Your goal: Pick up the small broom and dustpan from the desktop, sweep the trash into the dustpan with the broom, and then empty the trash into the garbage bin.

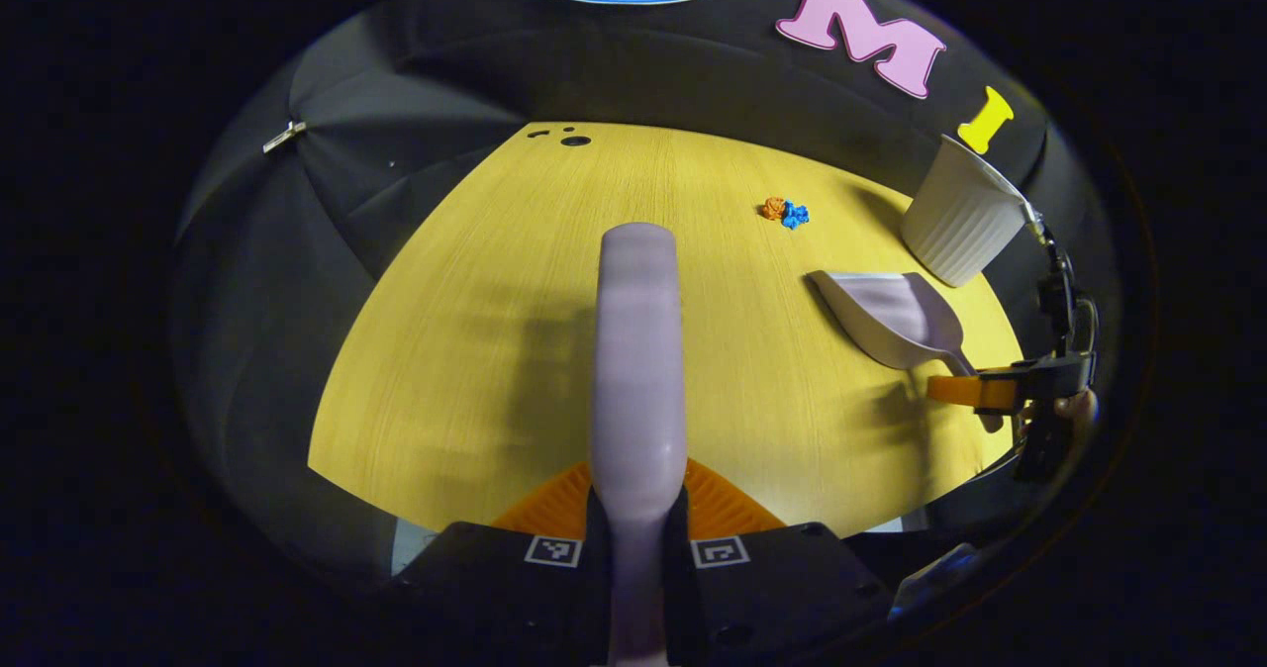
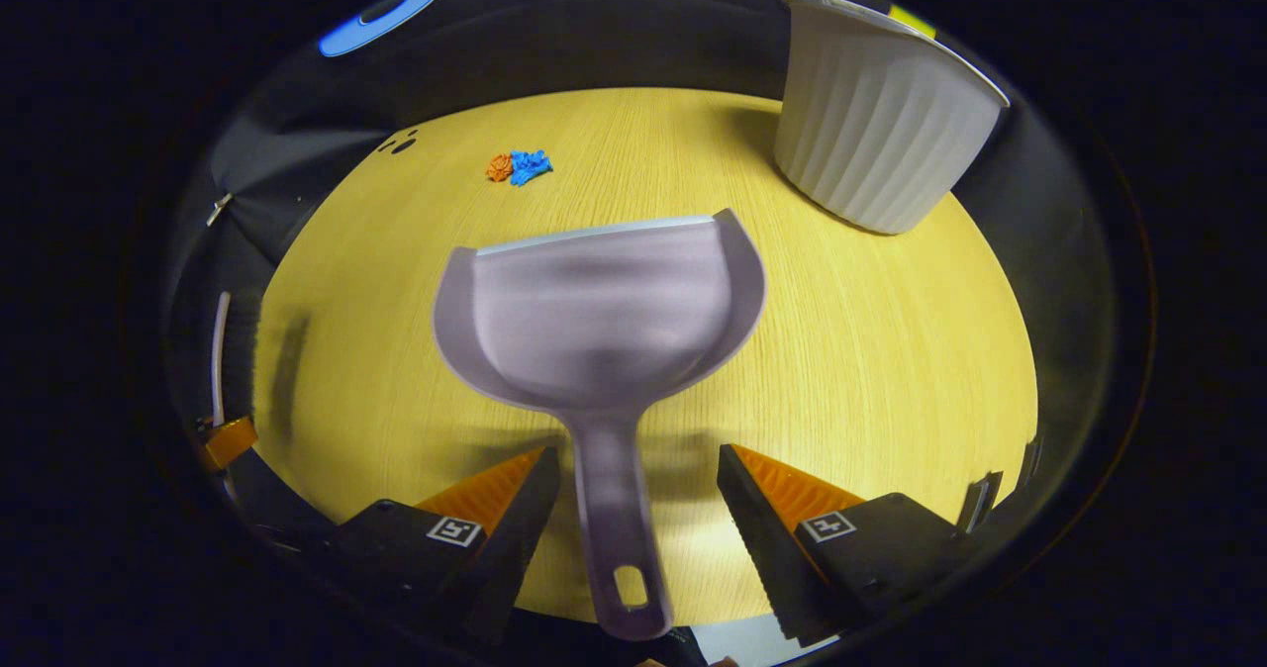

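Left gripper (image 1: 638,509) pinches broom (image 1: 638,350). Right gripper (image 2: 638,509) spread around dustpan (image 2: 604,321) handle; off-centre closing could skew pan.

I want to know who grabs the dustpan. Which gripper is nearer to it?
Right. The right gripper straddles the dustpan handle, jaws open. The left gripper is off to the side, shut on the broom.

Dim booth, brightly lit desktop (image 1: 475,350), soft shadows, slight motion blur, fisheye-curved edges
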A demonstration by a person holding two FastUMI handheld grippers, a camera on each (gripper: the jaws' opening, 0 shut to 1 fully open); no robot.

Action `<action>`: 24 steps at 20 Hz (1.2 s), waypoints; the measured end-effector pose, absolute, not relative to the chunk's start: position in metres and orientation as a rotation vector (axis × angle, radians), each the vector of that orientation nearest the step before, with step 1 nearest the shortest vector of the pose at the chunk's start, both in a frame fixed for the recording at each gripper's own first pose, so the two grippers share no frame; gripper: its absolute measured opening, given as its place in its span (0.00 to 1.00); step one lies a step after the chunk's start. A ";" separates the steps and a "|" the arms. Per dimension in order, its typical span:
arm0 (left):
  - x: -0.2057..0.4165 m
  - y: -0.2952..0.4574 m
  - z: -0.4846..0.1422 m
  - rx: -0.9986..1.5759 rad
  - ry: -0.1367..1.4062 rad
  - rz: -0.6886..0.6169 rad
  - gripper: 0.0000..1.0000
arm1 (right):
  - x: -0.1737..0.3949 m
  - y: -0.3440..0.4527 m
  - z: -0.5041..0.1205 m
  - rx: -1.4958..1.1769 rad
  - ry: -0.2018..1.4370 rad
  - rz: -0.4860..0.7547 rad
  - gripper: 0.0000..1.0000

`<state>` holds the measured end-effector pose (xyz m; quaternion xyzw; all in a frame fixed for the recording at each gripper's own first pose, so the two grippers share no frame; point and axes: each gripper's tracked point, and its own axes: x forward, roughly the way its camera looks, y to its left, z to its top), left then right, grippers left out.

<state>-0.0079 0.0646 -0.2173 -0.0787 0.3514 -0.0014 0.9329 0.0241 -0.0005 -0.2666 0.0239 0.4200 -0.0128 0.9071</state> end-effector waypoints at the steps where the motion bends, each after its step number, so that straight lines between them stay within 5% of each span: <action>1: -0.007 0.063 -0.215 -0.168 0.717 0.001 0.24 | 0.027 0.001 -0.270 0.059 0.877 -0.027 1.00; 4: -0.001 0.061 -0.207 -0.153 0.713 0.014 0.26 | 0.038 0.001 -0.277 0.105 0.887 -0.056 0.99; 7: 0.009 0.055 -0.199 -0.144 0.708 0.011 0.26 | 0.046 0.003 -0.275 0.110 0.887 -0.055 0.72; 13: 0.036 0.033 -0.192 -0.087 0.712 -0.020 0.24 | 0.049 0.001 -0.274 0.023 0.897 0.015 0.41; 17: 0.069 0.023 -0.196 -0.025 0.770 -0.066 0.26 | 0.049 0.002 -0.274 -0.034 0.918 0.174 0.37; 24: 0.163 0.015 -0.195 0.019 0.854 -0.079 0.24 | 0.045 -0.012 -0.275 -0.076 0.966 0.278 0.36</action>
